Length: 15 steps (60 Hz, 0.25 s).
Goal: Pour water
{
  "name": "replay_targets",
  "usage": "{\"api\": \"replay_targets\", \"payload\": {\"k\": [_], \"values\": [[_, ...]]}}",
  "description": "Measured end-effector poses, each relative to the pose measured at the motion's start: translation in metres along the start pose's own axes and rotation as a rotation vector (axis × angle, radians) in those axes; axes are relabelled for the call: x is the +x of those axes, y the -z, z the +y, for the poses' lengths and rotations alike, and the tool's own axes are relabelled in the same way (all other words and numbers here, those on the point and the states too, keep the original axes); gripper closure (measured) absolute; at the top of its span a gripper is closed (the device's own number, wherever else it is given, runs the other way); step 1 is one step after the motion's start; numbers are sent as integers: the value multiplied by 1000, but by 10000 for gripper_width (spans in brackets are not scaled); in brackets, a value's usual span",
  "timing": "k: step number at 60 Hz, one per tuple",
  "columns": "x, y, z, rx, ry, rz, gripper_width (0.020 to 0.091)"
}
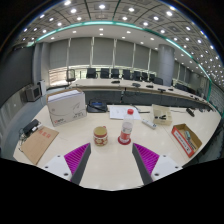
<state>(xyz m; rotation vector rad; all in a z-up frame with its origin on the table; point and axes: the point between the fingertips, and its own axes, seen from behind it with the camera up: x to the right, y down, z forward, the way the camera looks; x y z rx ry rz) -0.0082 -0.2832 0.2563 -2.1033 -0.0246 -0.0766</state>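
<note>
Fingers: the gripper (109,165) is spread wide and holds nothing, level above the tabletop (110,170).
Bottle: the clear bottle with a red cap (126,127) stands upright just beyond the fingers, a touch right of centre, likely the water source.
Jar: a brown-lidded jar (100,135) stands just left of it, apart.
Surroundings: white box (66,106); red carton (187,141); brown notebook (37,145).
Stage: approach, nothing grasped yet.

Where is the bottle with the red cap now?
In the gripper view, the bottle stands upright on the table, just beyond the open fingers of the gripper. A jar stands close beside it, on its left.
</note>
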Motion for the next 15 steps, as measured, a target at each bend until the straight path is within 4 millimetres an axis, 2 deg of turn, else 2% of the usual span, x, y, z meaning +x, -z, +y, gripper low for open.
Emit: {"api": "replay_targets", "payload": {"k": [8,15], "values": [[-6,14,6,-10,-19,3,246],[-12,16,12,-34,-20,-3,247]]}}
